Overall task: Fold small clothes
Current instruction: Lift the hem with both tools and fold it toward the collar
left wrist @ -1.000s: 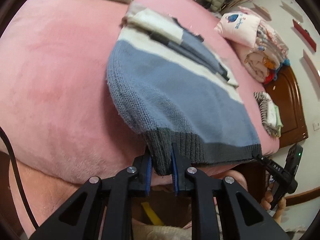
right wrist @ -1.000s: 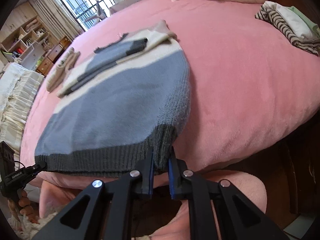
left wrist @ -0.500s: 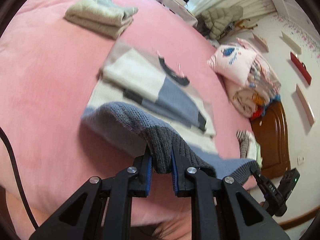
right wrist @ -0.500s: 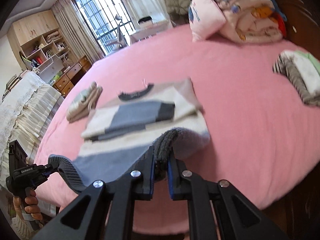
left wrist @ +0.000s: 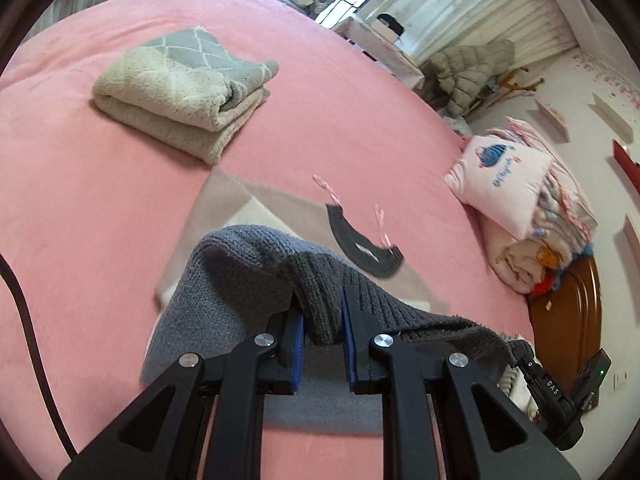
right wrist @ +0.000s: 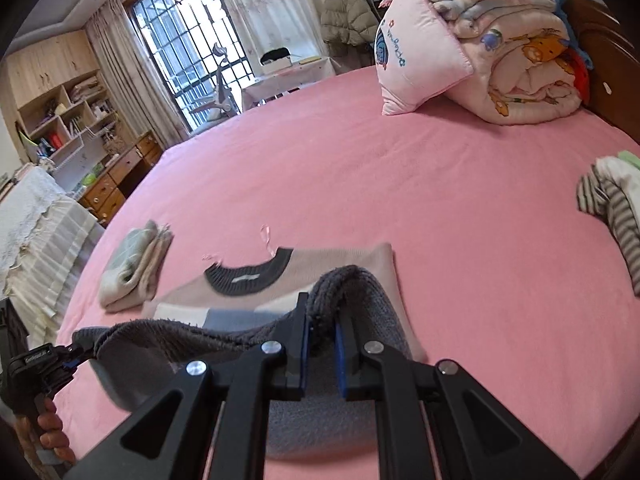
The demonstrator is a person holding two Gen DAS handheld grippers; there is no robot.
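A knitted sweater (left wrist: 240,264) in grey-blue, cream and beige lies on the pink bed (left wrist: 100,208), its dark collar (left wrist: 364,250) toward the far side. Its dark grey ribbed hem is lifted and carried over the body toward the collar. My left gripper (left wrist: 322,320) is shut on one hem corner. My right gripper (right wrist: 320,326) is shut on the other corner of the sweater (right wrist: 360,292). The hem hangs stretched between both grippers. In the left wrist view the right gripper (left wrist: 520,354) shows at the lower right; in the right wrist view the left gripper (right wrist: 76,350) shows at the lower left.
A folded beige and green garment (left wrist: 180,88) lies beyond the sweater on the left. A pink pillow (left wrist: 504,180) and rolled quilts (right wrist: 520,68) sit by the wooden headboard. A striped garment pile (right wrist: 612,208) lies at the right. A hand (right wrist: 48,428) holds the left gripper's handle.
Both grippers rose and carried the sweater's hem from the near bed edge forward over the body toward the collar. The folded sleeves are now covered by the lifted half.
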